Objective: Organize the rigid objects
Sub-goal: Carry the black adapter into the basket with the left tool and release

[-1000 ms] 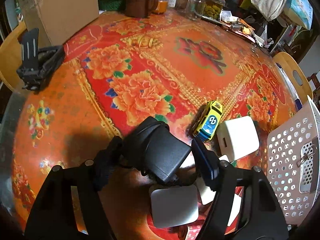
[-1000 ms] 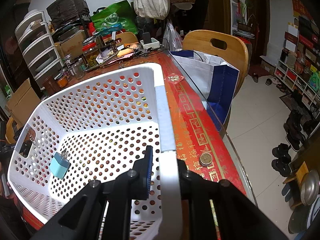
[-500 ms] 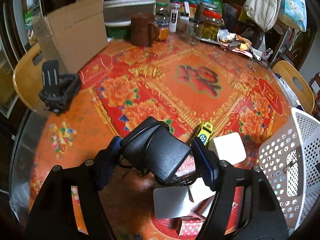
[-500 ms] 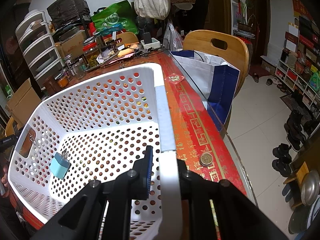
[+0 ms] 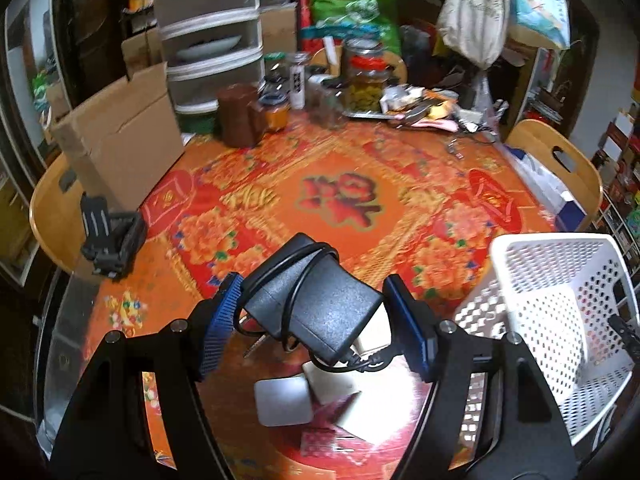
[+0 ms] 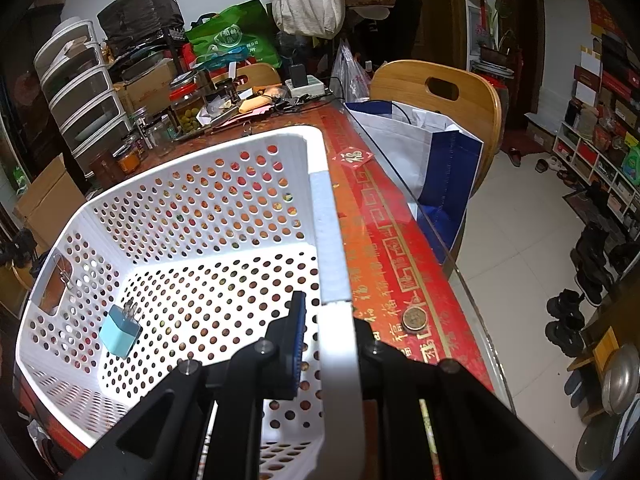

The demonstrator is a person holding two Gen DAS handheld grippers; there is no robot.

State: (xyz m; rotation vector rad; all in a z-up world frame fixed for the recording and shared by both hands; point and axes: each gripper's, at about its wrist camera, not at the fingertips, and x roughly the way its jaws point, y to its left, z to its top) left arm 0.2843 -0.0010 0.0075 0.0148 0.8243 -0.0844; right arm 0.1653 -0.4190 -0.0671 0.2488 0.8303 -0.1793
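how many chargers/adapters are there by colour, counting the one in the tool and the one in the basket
black adapter, cord wrapped round it, held in the left tool: 1
white adapters on the table below it: at least 2, partly hidden and blurred
light blue adapter in the white basket: 1
total: at least 4

Clutter round my table

At upper left I see a cardboard box (image 5: 120, 136) beside a drawer tower (image 5: 208, 40); a wooden chair (image 6: 436, 92) stands at upper right.

The black adapter (image 5: 316, 300) hides the white chargers (image 5: 284, 402) below; the tablecloth (image 5: 340, 196) is blurred.
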